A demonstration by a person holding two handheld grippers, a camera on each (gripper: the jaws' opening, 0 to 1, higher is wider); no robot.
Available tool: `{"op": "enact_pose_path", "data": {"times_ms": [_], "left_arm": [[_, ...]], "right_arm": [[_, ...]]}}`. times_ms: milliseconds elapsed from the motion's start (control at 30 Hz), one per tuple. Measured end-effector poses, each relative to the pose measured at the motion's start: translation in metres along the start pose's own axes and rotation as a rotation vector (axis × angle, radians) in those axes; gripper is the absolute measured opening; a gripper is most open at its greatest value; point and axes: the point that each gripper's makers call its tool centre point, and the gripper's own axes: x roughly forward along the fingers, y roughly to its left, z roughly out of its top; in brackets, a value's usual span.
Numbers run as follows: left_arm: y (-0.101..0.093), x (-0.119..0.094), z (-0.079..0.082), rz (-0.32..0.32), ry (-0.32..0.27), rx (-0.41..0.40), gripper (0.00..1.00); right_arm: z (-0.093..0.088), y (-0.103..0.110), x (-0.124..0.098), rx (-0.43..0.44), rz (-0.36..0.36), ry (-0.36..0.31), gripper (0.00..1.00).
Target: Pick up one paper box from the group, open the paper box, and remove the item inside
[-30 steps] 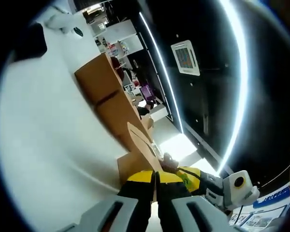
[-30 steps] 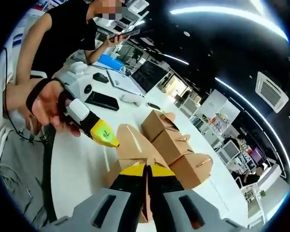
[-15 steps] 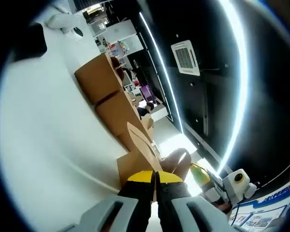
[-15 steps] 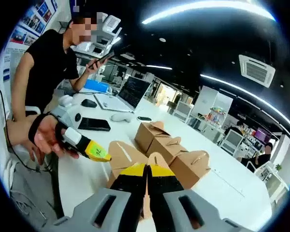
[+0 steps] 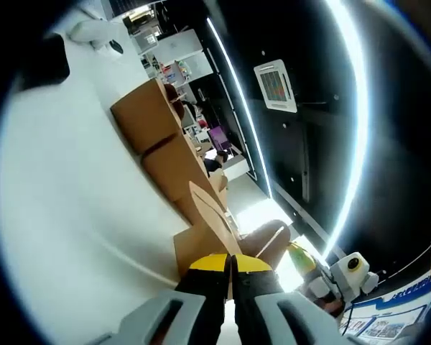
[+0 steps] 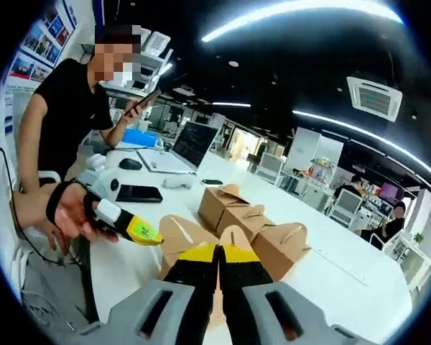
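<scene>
White table [image 6: 359, 284] holds cardboard boxes [image 6: 253, 219]; both tools grip one box's flaps.

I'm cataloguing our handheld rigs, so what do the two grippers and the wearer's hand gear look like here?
Both grippers have pale grey bodies with black fingers tipped in yellow. Seen in the right gripper view, the left gripper has a white section behind a yellow tip with a green mark. The hand holding it wears a black wrist strap.
</scene>
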Motion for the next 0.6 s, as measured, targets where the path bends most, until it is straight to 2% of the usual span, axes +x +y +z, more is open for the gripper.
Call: {"op": "enact_pose_path", "data": {"times_ms": [300,600], "left_arm": [[0.0,-0.001,0.001,0.0,-0.001,-0.001,0.04],[-0.001,-0.001,0.002,0.0,-0.004,-0.001,0.04]], "right_arm": [[0.003,-0.007,-0.007,0.031,-0.023,-0.022,0.03],[0.003,-0.018,-0.015,0.165,-0.02,-0.066,0.03]]}}
